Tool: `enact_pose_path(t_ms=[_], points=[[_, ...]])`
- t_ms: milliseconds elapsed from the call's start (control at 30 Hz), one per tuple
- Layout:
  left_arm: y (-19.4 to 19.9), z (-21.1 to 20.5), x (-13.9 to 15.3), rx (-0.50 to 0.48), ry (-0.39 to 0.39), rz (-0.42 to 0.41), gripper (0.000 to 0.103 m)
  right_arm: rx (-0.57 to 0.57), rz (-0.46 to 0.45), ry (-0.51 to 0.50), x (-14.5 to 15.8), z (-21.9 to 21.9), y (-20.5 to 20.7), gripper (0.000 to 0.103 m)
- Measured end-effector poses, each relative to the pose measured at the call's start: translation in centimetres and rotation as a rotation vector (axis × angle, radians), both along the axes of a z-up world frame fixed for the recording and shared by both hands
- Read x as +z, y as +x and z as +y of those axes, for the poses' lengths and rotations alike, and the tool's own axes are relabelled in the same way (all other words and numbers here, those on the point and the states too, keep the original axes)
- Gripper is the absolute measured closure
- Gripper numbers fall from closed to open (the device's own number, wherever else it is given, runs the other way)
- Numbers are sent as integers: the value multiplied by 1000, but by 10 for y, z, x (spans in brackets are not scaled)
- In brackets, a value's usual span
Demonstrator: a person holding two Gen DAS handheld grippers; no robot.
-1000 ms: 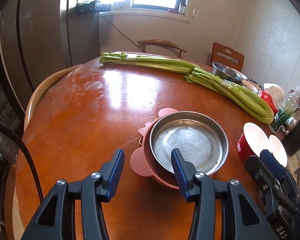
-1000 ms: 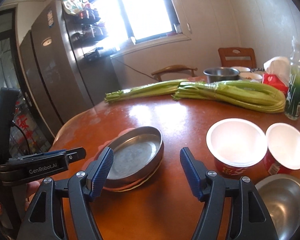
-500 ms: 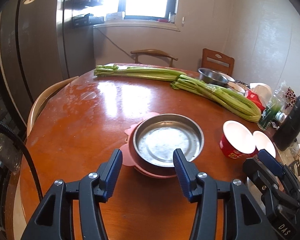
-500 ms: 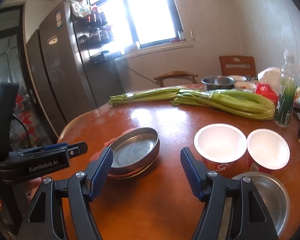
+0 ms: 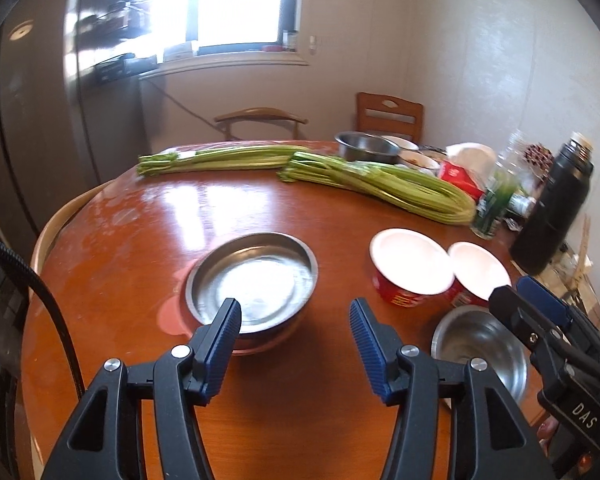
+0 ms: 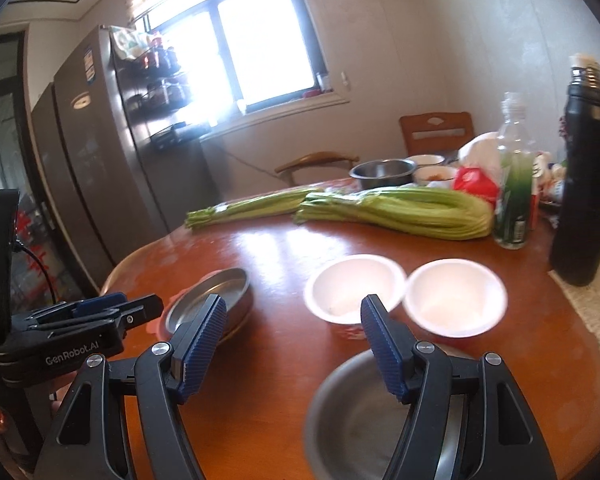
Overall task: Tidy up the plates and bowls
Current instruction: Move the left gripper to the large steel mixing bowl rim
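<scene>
Left wrist view: left tool (image 5: 295, 309) with jaws apart and empty, just been opening; steel plate (image 5: 253, 278) on pink plate (image 5: 171, 313) sits on the bench (image 5: 116, 248) just ahead of its left finger, two white-lined red bowls (image 5: 410, 261) ahead-right, small steel bowl (image 5: 480, 346) to its right beside the right tool (image 5: 540, 306). Right wrist view: right tool (image 6: 294, 314) wide, nothing gripped, steel bowl (image 6: 360, 412) under its right finger, red bowls (image 6: 354, 286) just ahead, steel plate (image 6: 212, 300) ahead-left by the left tool (image 6: 112, 308).
</scene>
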State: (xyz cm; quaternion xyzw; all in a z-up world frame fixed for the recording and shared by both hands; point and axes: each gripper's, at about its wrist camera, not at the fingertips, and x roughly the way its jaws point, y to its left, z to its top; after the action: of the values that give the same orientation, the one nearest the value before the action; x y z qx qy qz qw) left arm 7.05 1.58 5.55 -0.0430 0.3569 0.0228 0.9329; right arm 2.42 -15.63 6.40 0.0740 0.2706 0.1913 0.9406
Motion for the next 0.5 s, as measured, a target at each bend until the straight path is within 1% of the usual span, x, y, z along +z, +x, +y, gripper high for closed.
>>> enact_pose_path(t_ms=[133,267,500], points=[[1,-17,0,-33,7,-2,46,-33,-7,-16,1,-15,-2,32],[5,-36,-3,-82,9,5,46,-60,1,-9,0,-32,-4,32],[9,-56,-8,-127,3,13,46,-110,19,-40,-5,-53,-6,32]])
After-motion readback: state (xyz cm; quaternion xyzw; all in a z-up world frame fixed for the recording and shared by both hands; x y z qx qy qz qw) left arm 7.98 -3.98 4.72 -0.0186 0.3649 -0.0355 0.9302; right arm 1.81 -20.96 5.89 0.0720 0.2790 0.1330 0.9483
